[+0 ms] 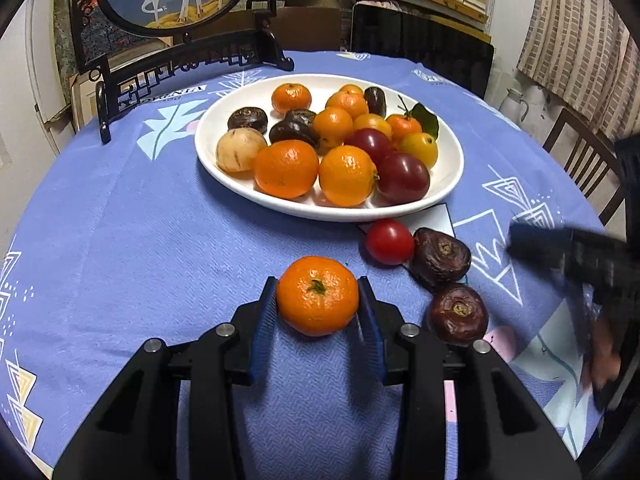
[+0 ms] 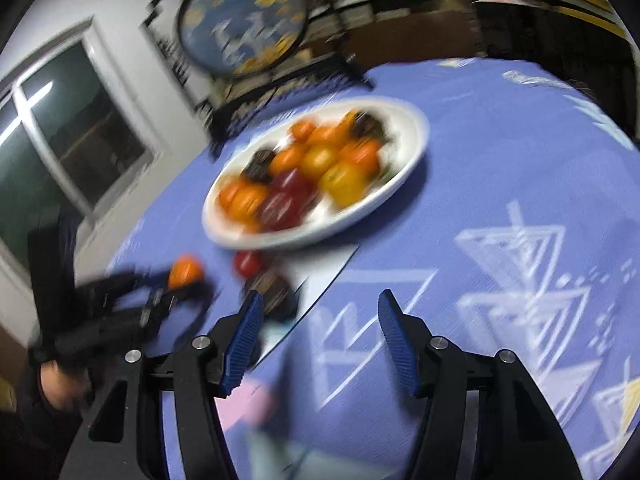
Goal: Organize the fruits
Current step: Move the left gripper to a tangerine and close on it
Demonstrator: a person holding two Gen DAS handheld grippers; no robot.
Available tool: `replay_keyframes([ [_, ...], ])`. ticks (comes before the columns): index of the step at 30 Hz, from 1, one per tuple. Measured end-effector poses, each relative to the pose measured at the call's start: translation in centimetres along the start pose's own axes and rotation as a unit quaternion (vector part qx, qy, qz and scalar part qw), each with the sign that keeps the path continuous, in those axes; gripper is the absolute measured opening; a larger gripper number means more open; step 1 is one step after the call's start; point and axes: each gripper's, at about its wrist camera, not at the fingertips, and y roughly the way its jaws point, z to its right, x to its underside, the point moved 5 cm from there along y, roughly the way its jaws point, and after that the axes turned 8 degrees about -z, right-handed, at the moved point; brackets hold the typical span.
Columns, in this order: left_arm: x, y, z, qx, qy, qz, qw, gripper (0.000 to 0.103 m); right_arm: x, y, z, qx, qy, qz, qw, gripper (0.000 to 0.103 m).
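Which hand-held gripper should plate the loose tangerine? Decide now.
Left. The left hand-held gripper already brackets the tangerine, facing the plate; the right hand-held gripper is open, empty, off to the side.

Blue-clothed table (image 1: 120, 240); white plate (image 1: 224, 176), tangerine (image 1: 317, 295), tomato (image 1: 389, 241), two dark fruits (image 1: 441, 261).

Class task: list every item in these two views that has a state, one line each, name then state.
Left tool: shut on the tangerine.
Tangerine: gripped, stem up, off the plate.
Right tool: open, holding nothing.
White plate: piled with fruit.
Red tomato: loose on the tablecloth.
Two dark fruits: loose on the tablecloth.
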Motion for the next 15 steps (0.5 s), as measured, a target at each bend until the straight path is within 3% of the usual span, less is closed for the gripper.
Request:
replay_keyframes([
  [7, 0.0, -1.9, -1.3, 0.018, -0.036, 0.045, 0.9982, 0.038, 2.3, 2.0, -5.2, 0.014, -0.061, -0.056, 0.996, 0.060],
  [9, 0.0, -2.4, -1.7, 0.024, -0.047, 0.059, 0.9969, 0.038, 2.4, 2.6, -6.1, 0.032, -0.071, -0.059, 0.995, 0.061],
  [15, -0.1, -2.7, -1.8, 0.033, -0.046, 0.065, 0.9963, 0.038, 1.9, 3.4, -7.4, 0.083, -0.089, -0.058, 0.991, 0.052],
])
